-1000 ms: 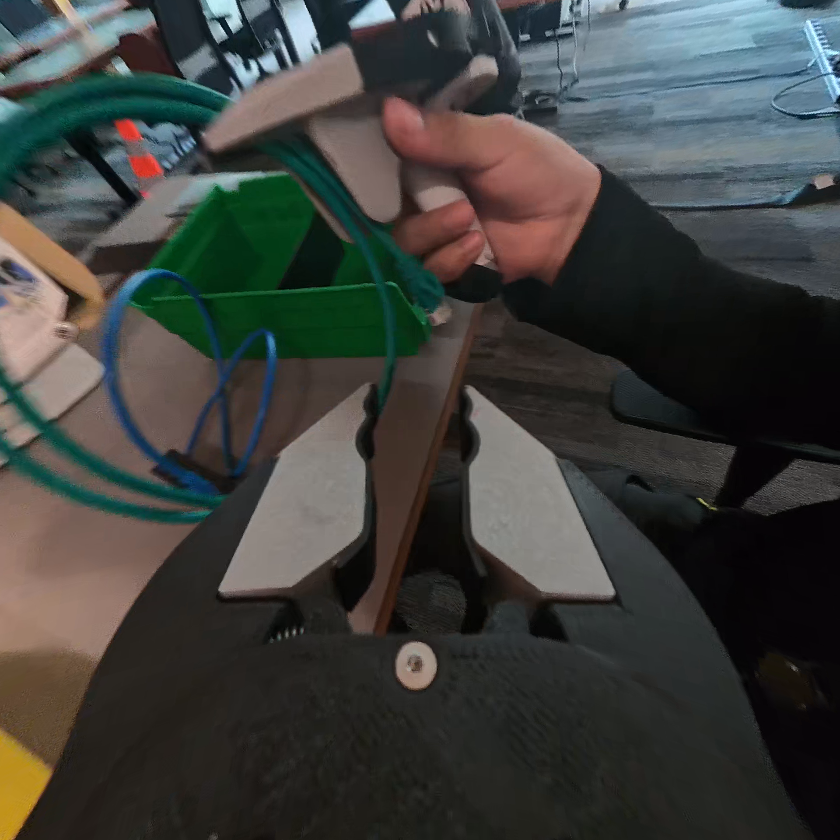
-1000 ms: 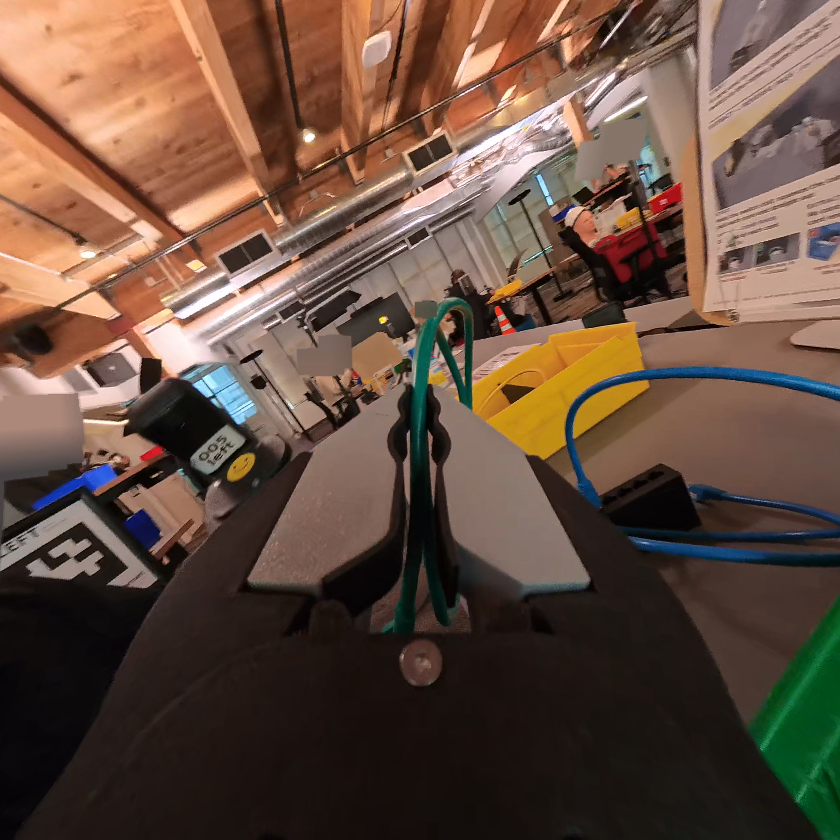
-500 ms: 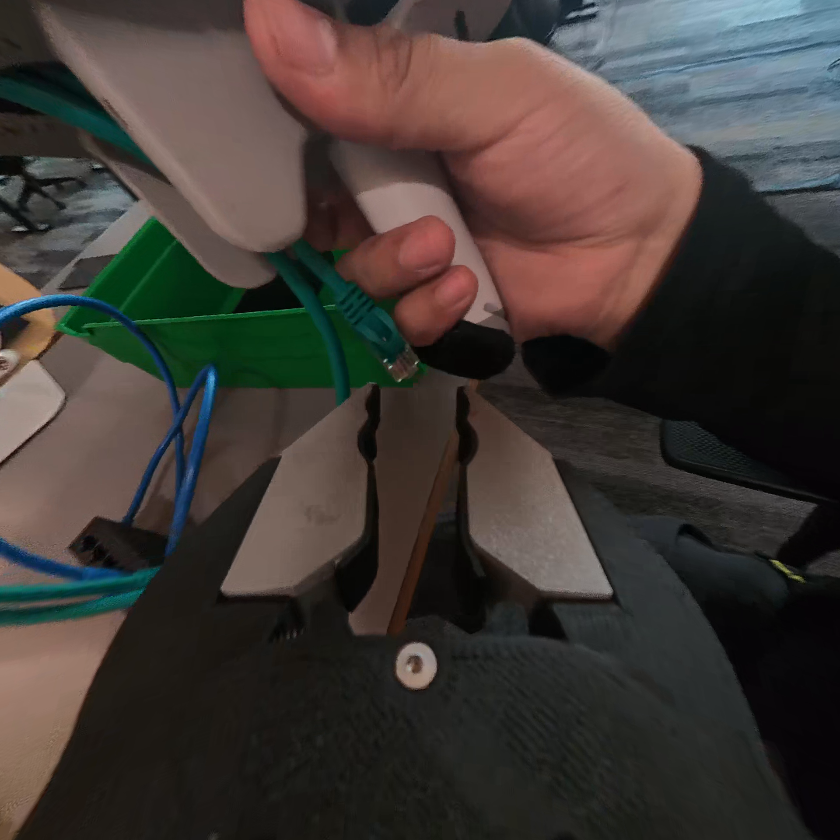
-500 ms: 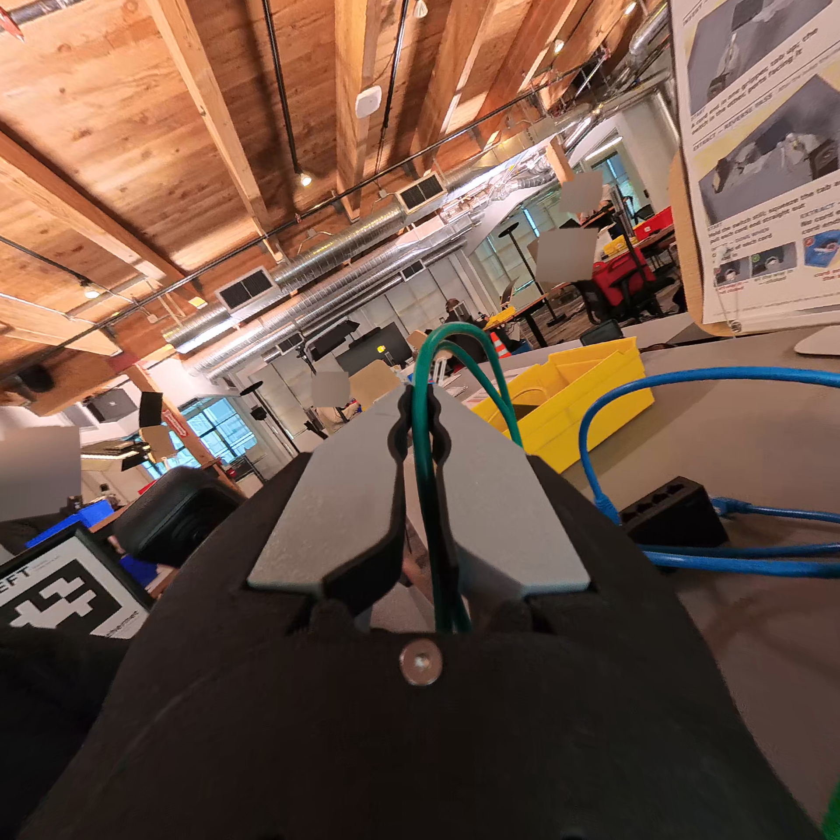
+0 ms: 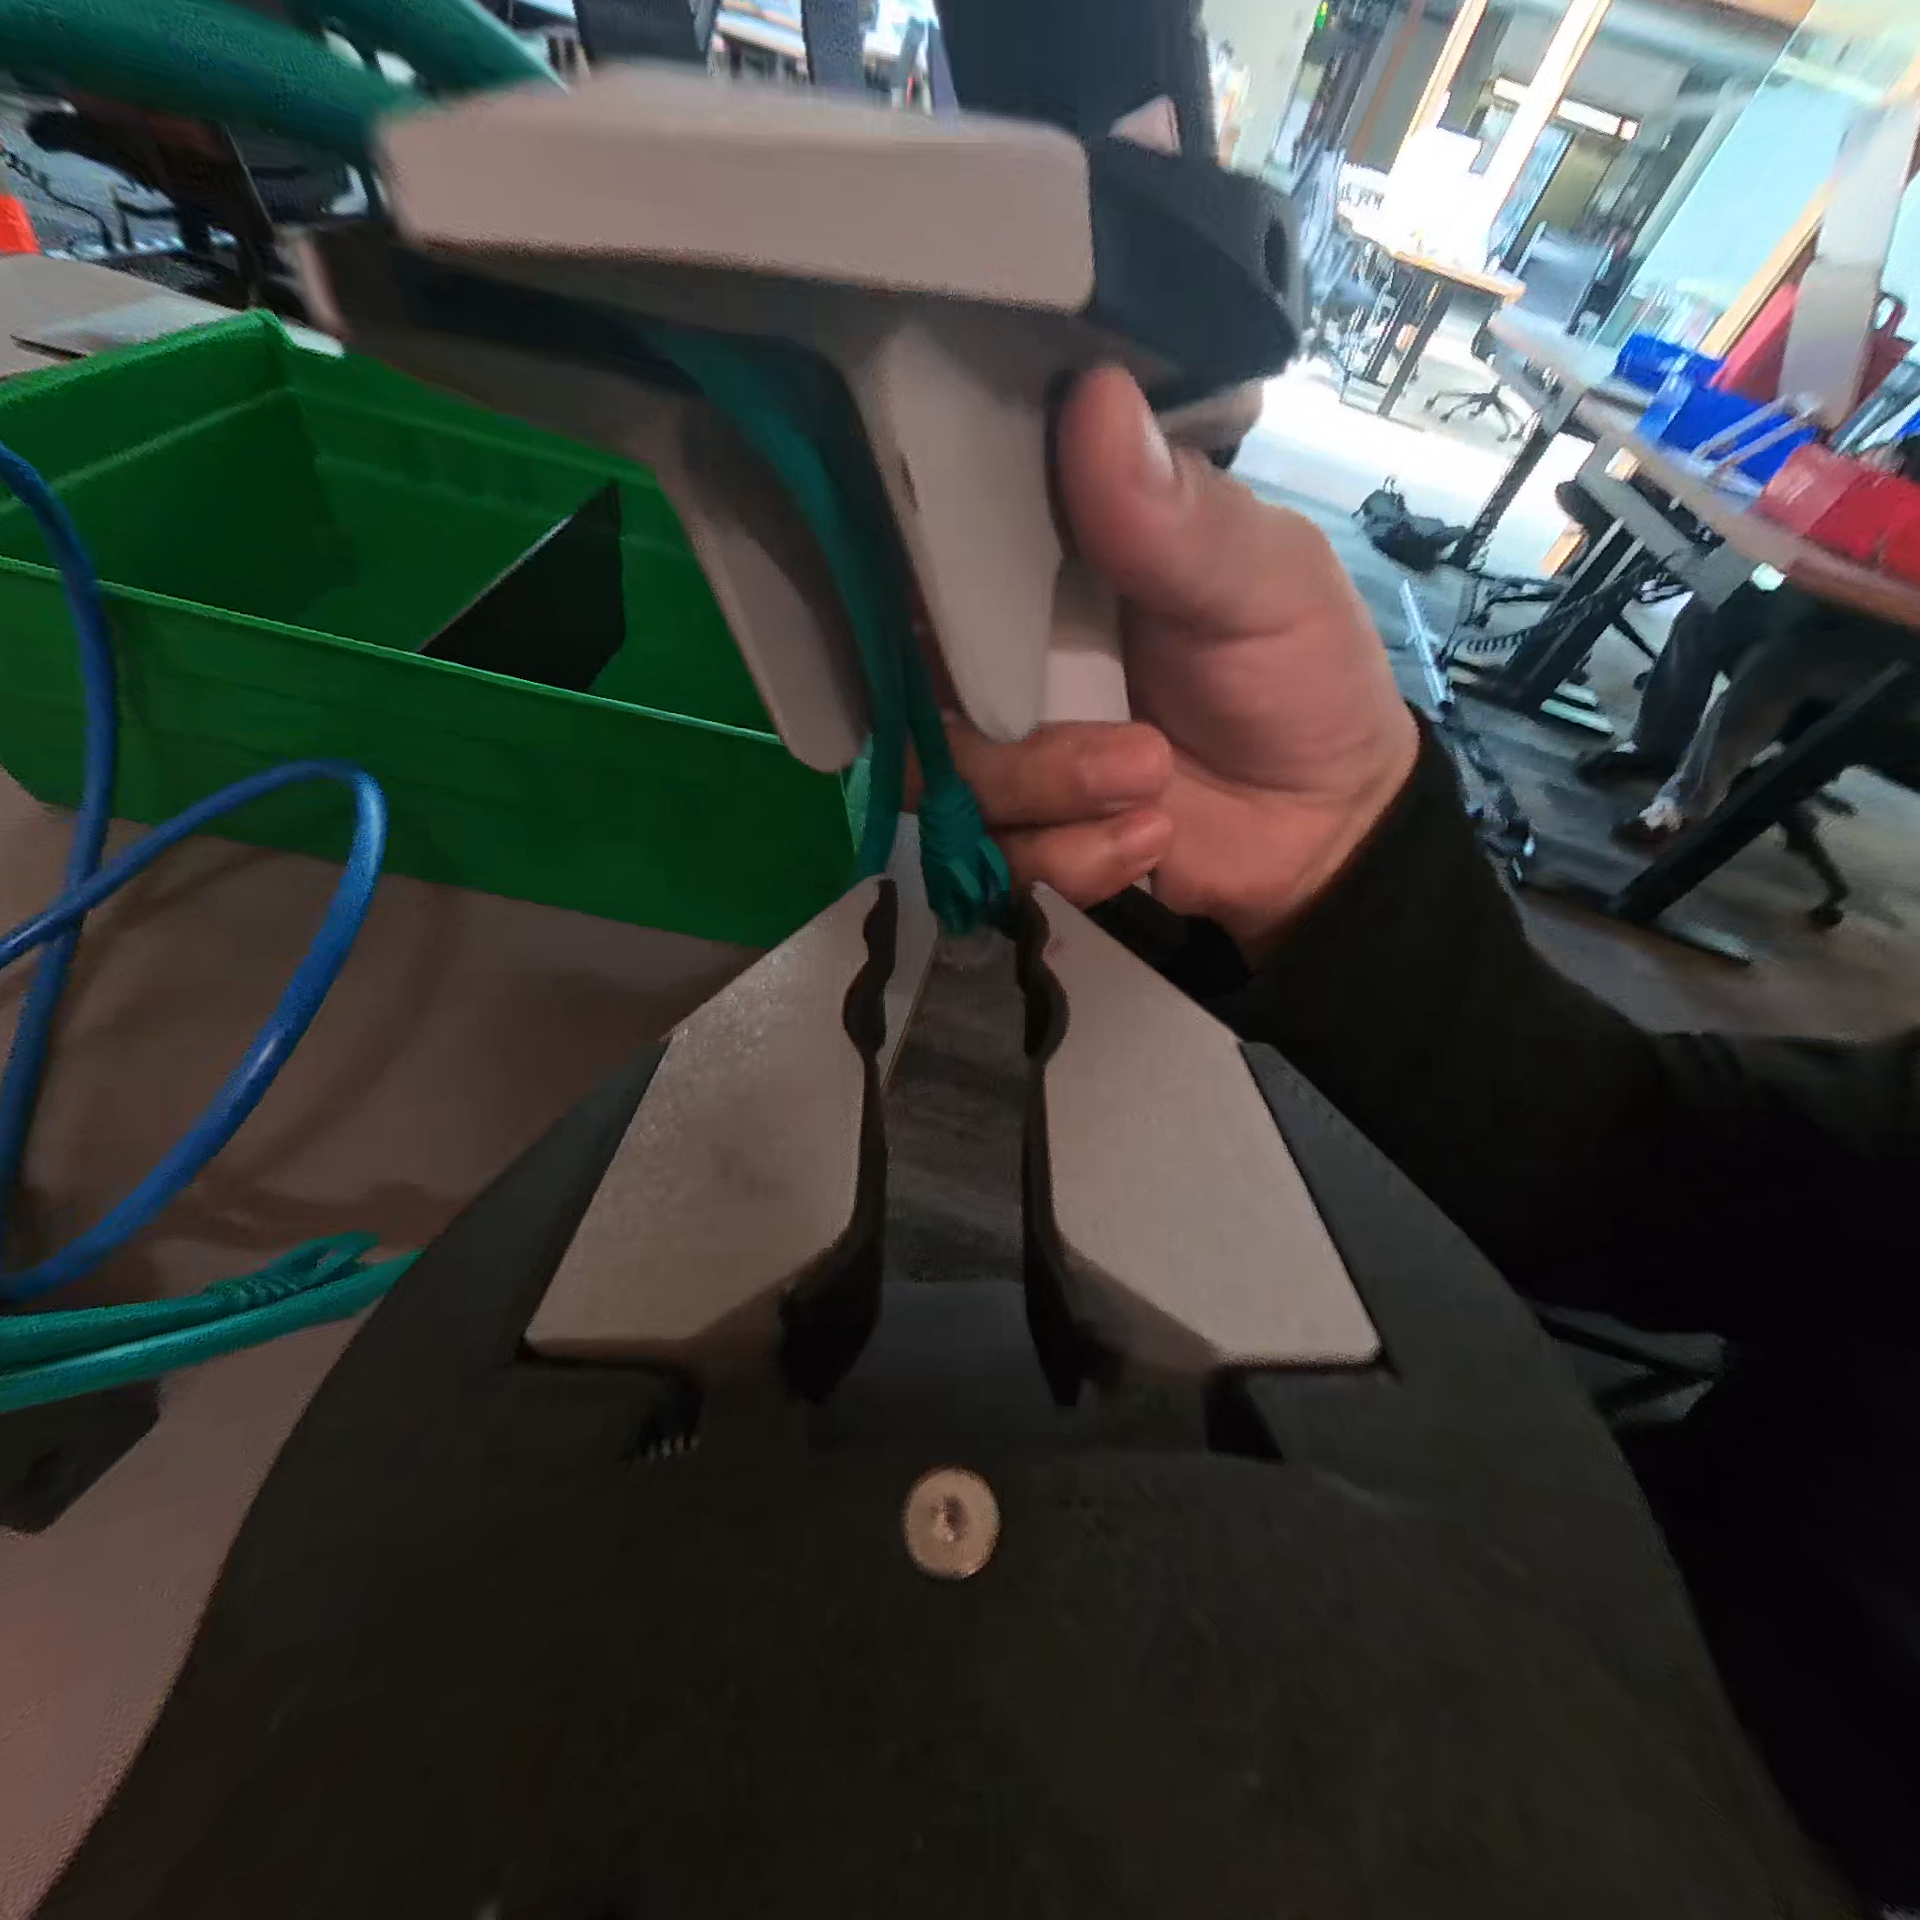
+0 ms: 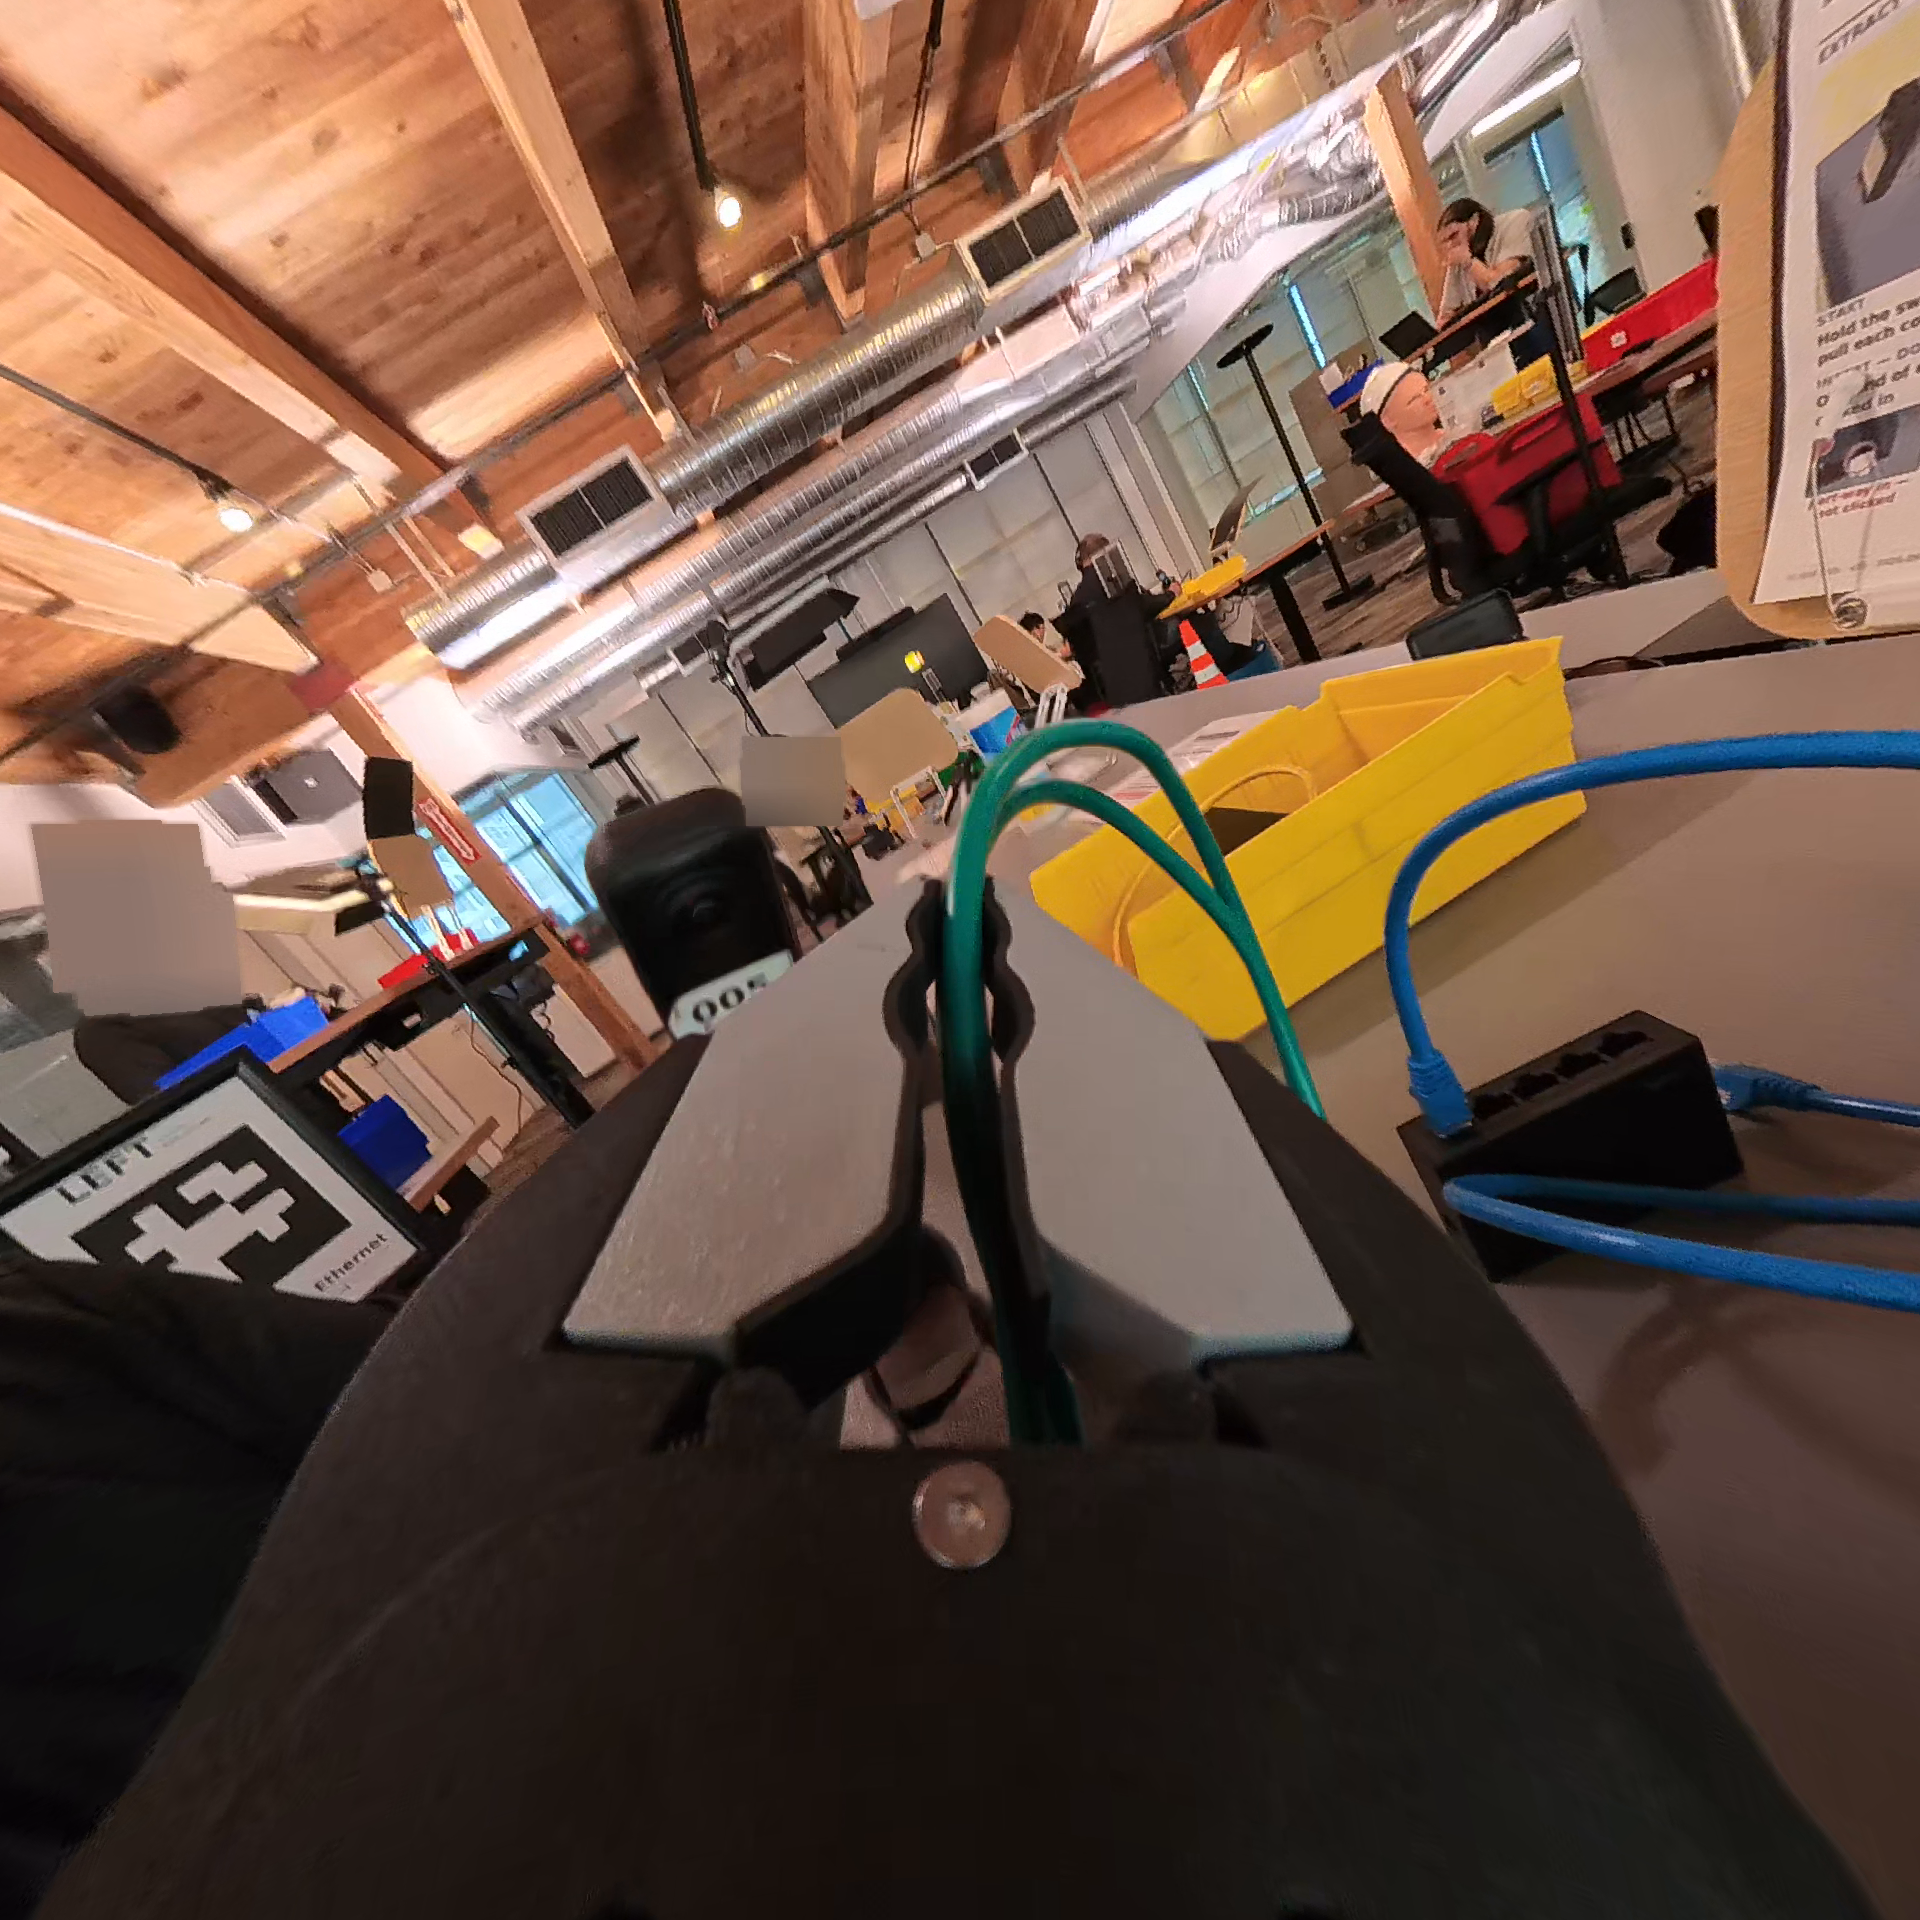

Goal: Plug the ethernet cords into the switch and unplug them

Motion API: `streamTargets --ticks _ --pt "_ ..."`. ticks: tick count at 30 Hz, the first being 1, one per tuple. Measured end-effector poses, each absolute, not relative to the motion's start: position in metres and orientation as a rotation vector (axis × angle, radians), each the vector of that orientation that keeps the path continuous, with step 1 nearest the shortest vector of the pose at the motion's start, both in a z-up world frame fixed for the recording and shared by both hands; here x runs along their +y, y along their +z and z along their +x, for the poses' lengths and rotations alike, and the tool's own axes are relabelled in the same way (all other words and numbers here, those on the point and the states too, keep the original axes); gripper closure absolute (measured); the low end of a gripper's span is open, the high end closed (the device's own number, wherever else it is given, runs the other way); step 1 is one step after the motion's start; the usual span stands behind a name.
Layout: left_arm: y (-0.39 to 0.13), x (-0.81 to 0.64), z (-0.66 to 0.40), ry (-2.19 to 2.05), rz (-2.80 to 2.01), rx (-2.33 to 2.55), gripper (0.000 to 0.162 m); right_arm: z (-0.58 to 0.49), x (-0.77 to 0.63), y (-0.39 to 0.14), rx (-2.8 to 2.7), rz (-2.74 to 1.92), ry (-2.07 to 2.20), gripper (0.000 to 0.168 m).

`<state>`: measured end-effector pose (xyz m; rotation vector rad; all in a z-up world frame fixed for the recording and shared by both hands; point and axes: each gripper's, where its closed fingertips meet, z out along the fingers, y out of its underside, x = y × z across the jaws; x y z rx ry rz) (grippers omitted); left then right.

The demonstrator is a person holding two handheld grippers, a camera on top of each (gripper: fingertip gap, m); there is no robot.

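Observation:
My right gripper (image 6: 956, 904) is shut on a green ethernet cord (image 6: 971, 1039) that loops up out of its tips. In the left wrist view a hand (image 5: 1226, 665) holds that gripper up, and the cord's green plug (image 5: 958, 862) hangs down below its grey fingers (image 5: 966, 540). My left gripper (image 5: 956, 914) is open, and the plug's end sits right at the gap between its tips without being pinched. The black switch (image 6: 1579, 1122) lies on the table to the right, with a blue cord (image 6: 1434, 1081) plugged into its left port.
A green bin (image 5: 416, 748) stands behind the left gripper, near loops of blue cord (image 5: 301, 997) and green cord (image 5: 156, 1340) on the table. A yellow bin (image 6: 1351, 810) stands beyond the switch. A board with printed sheets (image 6: 1829, 312) stands at the far right. The tips of one gripper are about 11 centimeters away from the tips of the other. Both grippers' tips are roughly 20 centimeters from the black switch (image 6: 1579, 1122).
The left gripper has closed in on the hanging green plug, which now sits at its fingertips. The right gripper keeps its grip on the green cord and has tilted a little.

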<state>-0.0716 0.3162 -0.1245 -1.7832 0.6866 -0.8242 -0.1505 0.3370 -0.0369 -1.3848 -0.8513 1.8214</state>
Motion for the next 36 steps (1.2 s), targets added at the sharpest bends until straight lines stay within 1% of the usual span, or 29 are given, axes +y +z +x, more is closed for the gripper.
streamTargets --ticks 1,2,7,9,14,19,20,21,22,24,27,28,30,32,33,36 --pt "-0.121 0.32 -0.076 -0.813 -1.774 0.649 0.132 -0.152 0.335 -0.04 -0.882 -1.399 1.804 0.165" --pt "-0.119 0.323 -0.08 -0.795 -1.766 0.626 0.13 -0.155 0.333 -0.043 -0.906 -1.412 1.784 0.165" --pt "-0.12 0.323 -0.08 -0.807 -1.775 0.62 0.132 -0.162 0.332 -0.047 -0.909 -1.434 1.734 0.166" --pt "-0.12 0.32 -0.079 -0.84 -1.772 0.617 0.125 -0.161 0.333 -0.049 -0.915 -1.438 1.727 0.166" --pt "-0.131 0.329 -0.087 -0.758 -1.804 0.61 0.127 -0.162 0.328 -0.047 -0.933 -1.423 1.747 0.165" --pt "-0.135 0.333 -0.088 -0.779 -1.797 0.627 0.128 -0.165 0.325 -0.049 -0.953 -1.425 1.749 0.165" --pt "-0.135 0.333 -0.087 -0.784 -1.792 0.636 0.132 -0.165 0.324 -0.049 -0.952 -1.42 1.768 0.165" --pt "-0.134 0.332 -0.086 -0.803 -1.784 0.651 0.14 -0.165 0.324 -0.048 -0.946 -1.415 1.801 0.165" --pt "-0.133 0.328 -0.083 -0.825 -1.77 0.683 0.155 -0.164 0.323 -0.046 -0.935 -1.405 1.837 0.164" --pt "-0.134 0.328 -0.084 -0.764 -1.761 0.724 0.158 -0.162 0.326 -0.045 -0.91 -1.399 1.877 0.164" --pt "-0.141 0.324 -0.091 -0.654 -1.807 0.787 0.158 -0.158 0.334 -0.048 -0.902 -1.409 1.821 0.166" --pt "-0.141 0.319 -0.096 -0.642 -1.818 0.803 0.157 -0.156 0.334 -0.047 -0.915 -1.407 1.814 0.166" --pt "-0.141 0.306 -0.109 -0.635 -1.831 0.838 0.145 -0.15 0.327 -0.04 -0.949 -1.373 1.839 0.167" --pt "-0.144 0.291 -0.13 -0.595 -1.856 0.889 0.139 -0.141 0.321 -0.032 -0.98 -1.329 1.855 0.167" --pt "-0.147 0.281 -0.141 -0.574 -1.868 0.924 0.137 -0.137 0.319 -0.029 -0.998 -1.309 1.855 0.167" --pt "-0.154 0.246 -0.17 -0.552 -1.866 1.074 0.139 -0.126 0.312 -0.02 -1.036 -1.245 1.869 0.167"
